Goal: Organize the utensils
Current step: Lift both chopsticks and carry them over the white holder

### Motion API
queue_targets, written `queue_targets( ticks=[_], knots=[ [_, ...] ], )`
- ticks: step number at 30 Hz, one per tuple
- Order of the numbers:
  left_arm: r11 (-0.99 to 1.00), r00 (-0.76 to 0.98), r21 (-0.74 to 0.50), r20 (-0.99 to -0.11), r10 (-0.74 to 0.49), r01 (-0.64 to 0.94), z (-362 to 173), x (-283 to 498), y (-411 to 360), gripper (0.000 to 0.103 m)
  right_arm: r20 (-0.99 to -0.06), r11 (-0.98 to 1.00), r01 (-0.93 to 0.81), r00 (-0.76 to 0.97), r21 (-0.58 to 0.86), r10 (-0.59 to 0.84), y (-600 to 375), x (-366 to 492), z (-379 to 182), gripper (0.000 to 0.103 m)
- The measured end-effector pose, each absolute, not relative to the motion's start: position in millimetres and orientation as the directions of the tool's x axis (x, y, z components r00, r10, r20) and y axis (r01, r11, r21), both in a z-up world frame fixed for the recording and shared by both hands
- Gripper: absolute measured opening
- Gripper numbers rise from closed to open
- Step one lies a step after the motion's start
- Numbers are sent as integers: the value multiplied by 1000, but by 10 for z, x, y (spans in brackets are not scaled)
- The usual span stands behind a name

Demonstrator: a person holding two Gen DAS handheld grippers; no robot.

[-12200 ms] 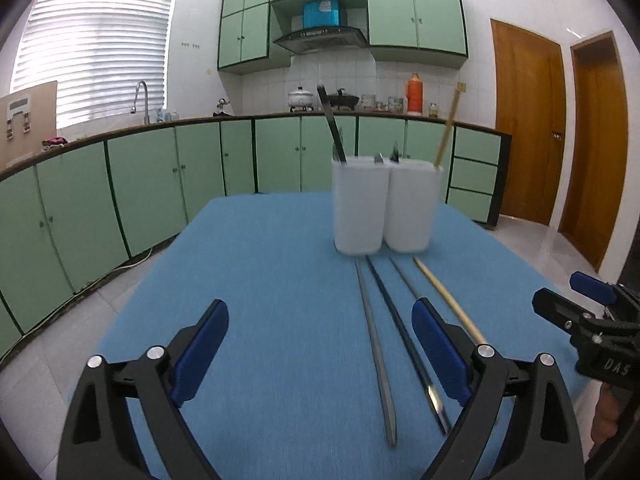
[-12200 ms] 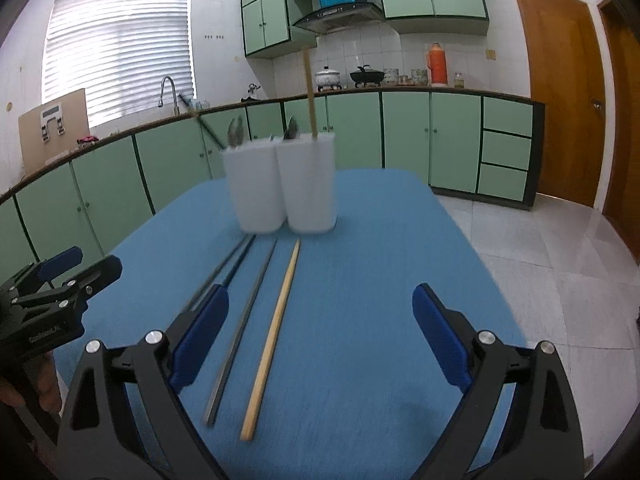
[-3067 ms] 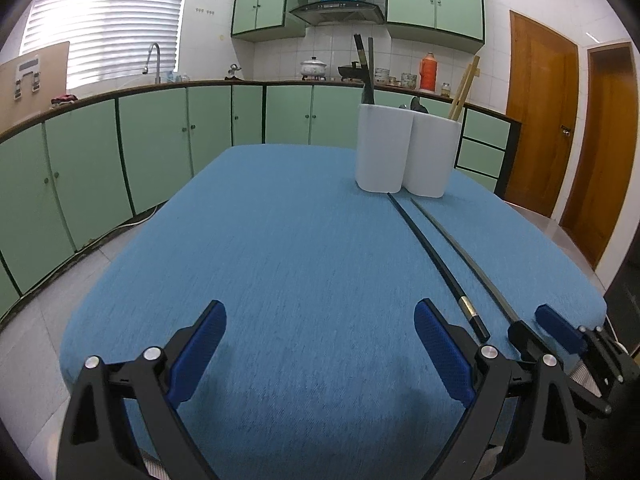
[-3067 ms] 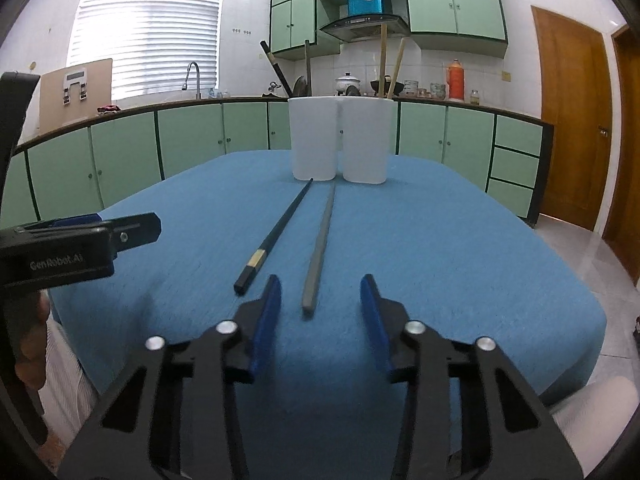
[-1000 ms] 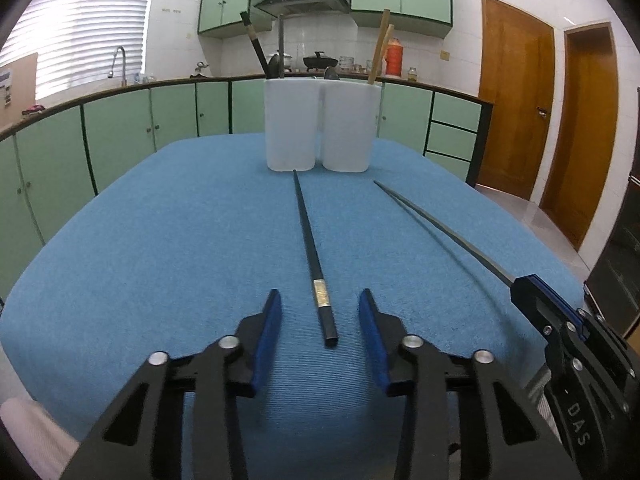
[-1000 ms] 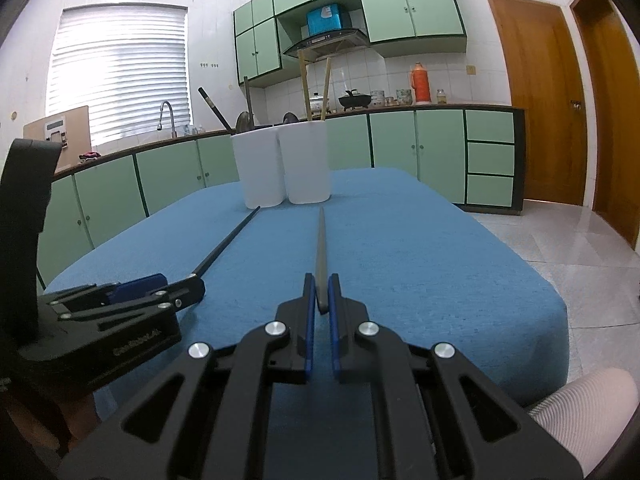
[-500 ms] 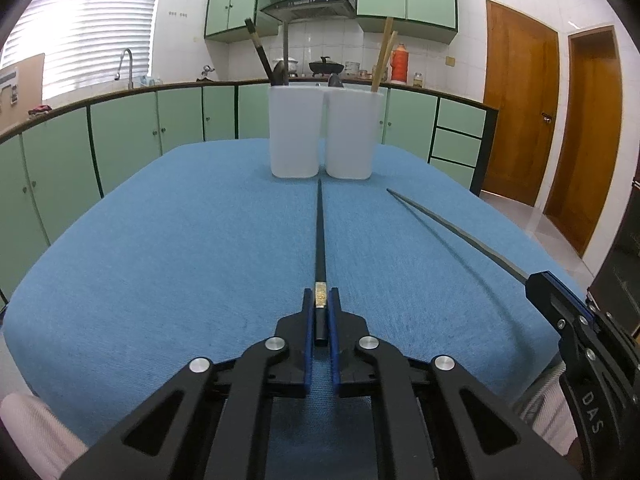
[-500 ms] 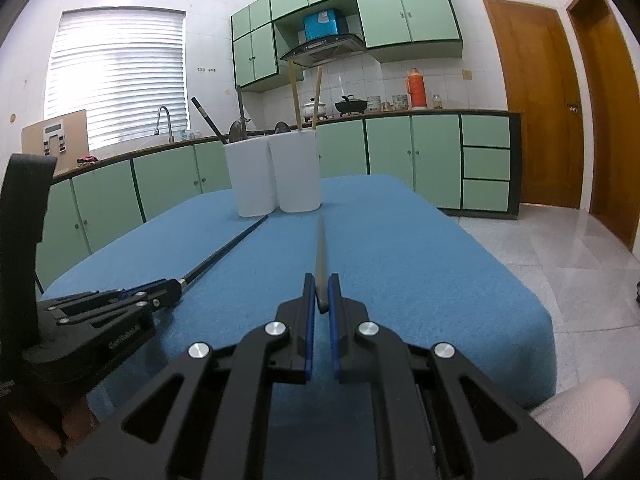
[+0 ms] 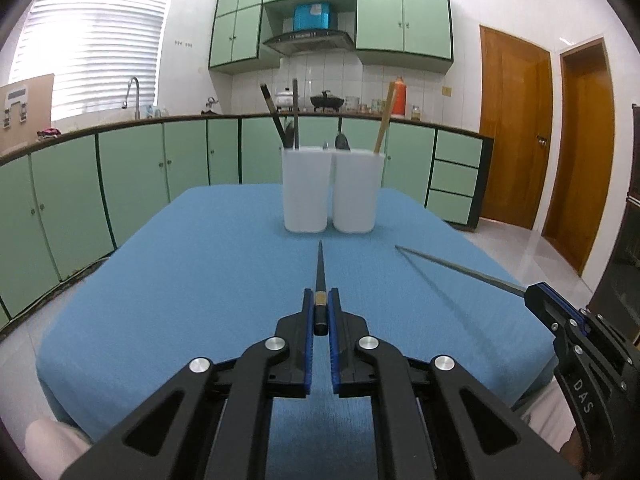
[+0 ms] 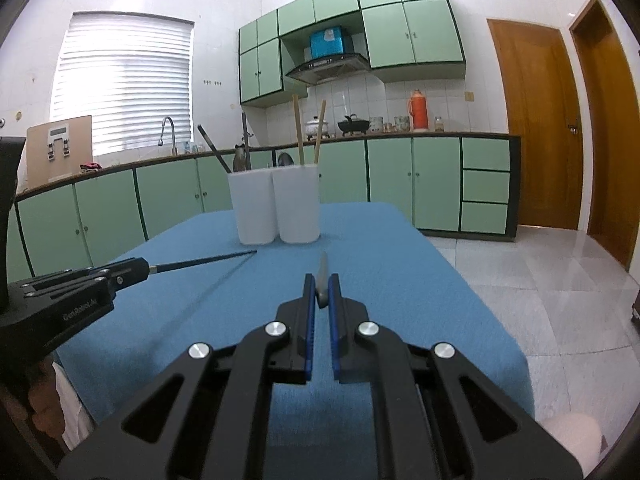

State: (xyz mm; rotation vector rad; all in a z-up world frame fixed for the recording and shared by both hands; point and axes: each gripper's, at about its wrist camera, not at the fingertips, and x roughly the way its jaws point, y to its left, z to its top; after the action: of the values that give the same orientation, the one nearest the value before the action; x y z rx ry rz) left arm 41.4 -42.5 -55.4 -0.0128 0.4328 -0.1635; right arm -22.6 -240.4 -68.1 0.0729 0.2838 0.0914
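Note:
My left gripper is shut on a black chopstick with a gold band, held above the blue table and pointing at two white utensil holders. My right gripper is shut on a grey chopstick, also lifted and pointing at the holders. The grey chopstick also shows in the left wrist view, and the black one in the right wrist view. The holders contain dark utensils and two wooden chopsticks.
Green kitchen cabinets run behind the table, with a sink and window at the left. Two wooden doors stand at the right. The tiled floor lies past the table's right edge.
Both grippers have risen off the table, each carrying its chopstick. The chopsticks now hang in the air, tips toward the holders.

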Motion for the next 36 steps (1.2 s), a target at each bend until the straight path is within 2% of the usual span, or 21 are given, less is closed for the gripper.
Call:
queue_targets(
  ticks=[10, 20, 36],
  knots=[
    [980, 920, -63, -338, -197, 186, -144, 384, -341, 7, -226, 984, -126, 962, 129, 153, -2533, -164, -201, 6],
    [971, 922, -74, -304, -238, 226, 239, 419, -342, 7, -191, 976, -184, 960, 120, 205, -2574, -30, 390, 6],
    [955, 920, -83, -256, -297, 285, 709, 540, -354, 7, -248, 953, -259, 923, 158, 293, -2632, 409, 963, 5]
  ],
)
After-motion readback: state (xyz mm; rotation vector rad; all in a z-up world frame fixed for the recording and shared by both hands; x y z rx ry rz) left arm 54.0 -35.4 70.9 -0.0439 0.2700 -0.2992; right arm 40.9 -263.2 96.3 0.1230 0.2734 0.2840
